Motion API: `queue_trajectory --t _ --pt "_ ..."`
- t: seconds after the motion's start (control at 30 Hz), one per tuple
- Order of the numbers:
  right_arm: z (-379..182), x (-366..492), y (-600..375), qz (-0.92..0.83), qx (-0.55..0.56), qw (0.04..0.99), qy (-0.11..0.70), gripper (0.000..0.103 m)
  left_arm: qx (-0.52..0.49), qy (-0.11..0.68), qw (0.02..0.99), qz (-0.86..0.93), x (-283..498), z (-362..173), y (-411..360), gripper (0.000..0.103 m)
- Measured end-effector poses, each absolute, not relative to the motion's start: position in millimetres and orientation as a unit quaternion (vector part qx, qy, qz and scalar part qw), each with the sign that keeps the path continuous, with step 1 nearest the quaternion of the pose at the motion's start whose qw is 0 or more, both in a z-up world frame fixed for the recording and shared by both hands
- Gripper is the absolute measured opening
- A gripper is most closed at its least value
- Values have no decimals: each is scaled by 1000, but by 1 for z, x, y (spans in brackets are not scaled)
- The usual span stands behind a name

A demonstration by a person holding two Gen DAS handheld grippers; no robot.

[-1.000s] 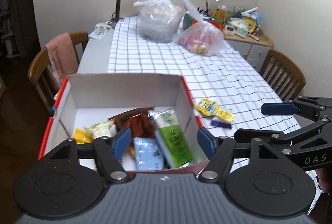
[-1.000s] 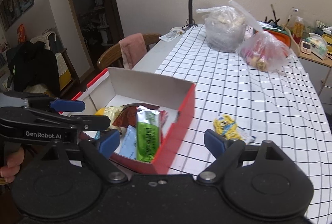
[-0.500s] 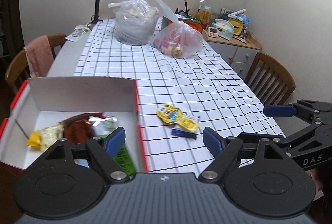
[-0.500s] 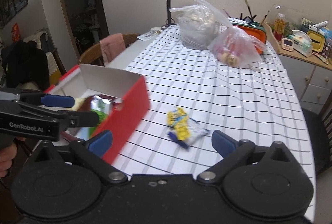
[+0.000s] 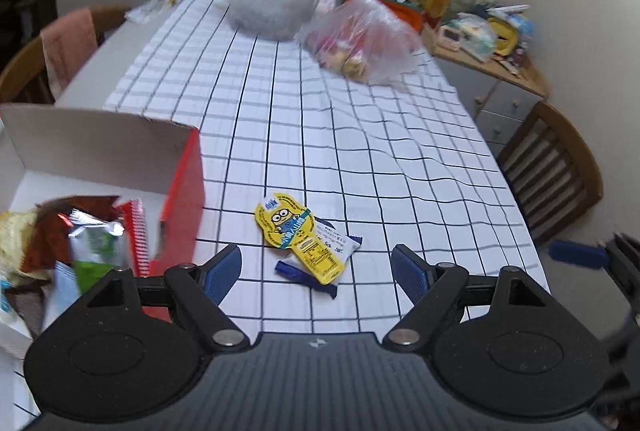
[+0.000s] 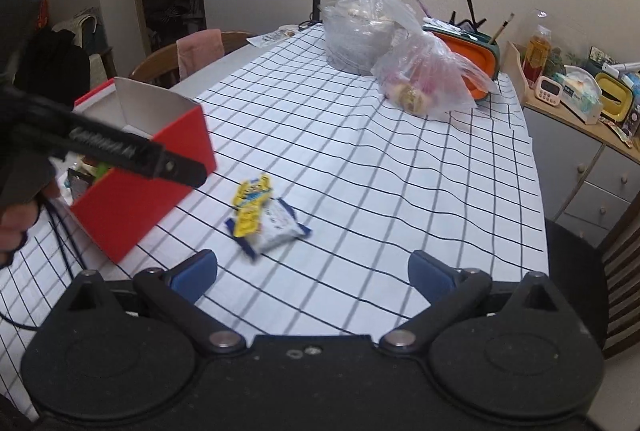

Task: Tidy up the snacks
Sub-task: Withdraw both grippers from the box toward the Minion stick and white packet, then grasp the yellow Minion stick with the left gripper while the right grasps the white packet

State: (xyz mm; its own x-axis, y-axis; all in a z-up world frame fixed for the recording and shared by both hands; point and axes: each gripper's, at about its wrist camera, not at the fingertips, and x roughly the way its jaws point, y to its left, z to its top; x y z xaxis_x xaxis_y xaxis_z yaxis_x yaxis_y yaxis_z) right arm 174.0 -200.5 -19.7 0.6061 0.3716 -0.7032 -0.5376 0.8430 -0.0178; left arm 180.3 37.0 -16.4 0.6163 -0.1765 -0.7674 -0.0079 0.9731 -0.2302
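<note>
We see a big worktop (image 6: pixel 360 159) with a white cloth with dark squares. On its left side sits a red box (image 5: pixel 182 191) with white walls inside. In our left view we can look into the box: it holds a green packet (image 5: pixel 94 255), a brown wrapper (image 5: pixel 60 215) and a pale yellow bag (image 5: pixel 16 235), all piled together. In our right view we only see the box's red outside and one white wall.

At the far end sit two clear plastic bags. The grey bag (image 6: pixel 356 31) has pale things inside. The pink bag (image 6: pixel 428 79) holds small round snacks. Only our right view shows the orange tub (image 6: pixel 468 51) behind them.

Just right of the box lie two snacks. The yellow snack (image 5: pixel 300 239) rests on top of the white packet (image 6: pixel 280 227).

Our left gripper (image 5: pixel 316 271) is spread apart and holds nothing. Our right gripper (image 6: pixel 312 271) has just been opening, with nothing between its jaws.
</note>
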Motion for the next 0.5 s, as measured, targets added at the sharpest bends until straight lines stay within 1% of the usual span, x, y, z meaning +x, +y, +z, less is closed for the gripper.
queue_trajectory --t 0.2,0.5 --pt "-35 183 -221 258 -97 885 375 102 -154 476 866 -23 226 -43 36 82" --pt "-59 197 -222 267 -79 874 398 102 -184 527 829 33 274 -87 44 81"
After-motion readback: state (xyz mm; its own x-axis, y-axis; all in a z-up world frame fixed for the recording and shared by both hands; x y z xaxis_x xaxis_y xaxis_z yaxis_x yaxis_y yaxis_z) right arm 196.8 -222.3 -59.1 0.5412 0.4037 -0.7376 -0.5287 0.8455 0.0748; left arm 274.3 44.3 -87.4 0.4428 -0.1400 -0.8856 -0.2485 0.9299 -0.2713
